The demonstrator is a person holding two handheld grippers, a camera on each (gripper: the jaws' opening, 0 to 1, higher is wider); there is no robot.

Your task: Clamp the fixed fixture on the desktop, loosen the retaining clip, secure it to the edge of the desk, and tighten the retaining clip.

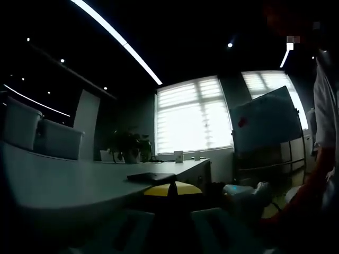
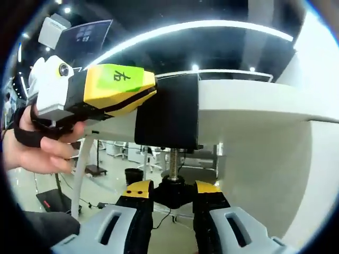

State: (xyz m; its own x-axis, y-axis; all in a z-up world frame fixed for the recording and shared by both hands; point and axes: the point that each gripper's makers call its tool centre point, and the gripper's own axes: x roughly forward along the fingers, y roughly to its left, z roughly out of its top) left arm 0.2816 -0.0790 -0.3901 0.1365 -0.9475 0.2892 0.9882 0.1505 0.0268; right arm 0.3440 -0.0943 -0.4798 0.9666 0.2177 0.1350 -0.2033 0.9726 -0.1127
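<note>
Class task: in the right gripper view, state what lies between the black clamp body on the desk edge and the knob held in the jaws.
A threaded screw runs from the clamp body down to the knob.

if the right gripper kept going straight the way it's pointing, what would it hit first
The right gripper already has its fingers around the black knob under the clamp's screw. Pushed straight on, it would probably run up the screw into the black clamp on the desk edge.

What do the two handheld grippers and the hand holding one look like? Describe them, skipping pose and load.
The right gripper has pale grey jaws with slotted openings, black inner faces and yellow tips. The left gripper, seen in the right gripper view, has a yellow body with a black stripe, a green label bearing a dark character, and a white rear housing. The hand wears a black wrist strap.
</note>
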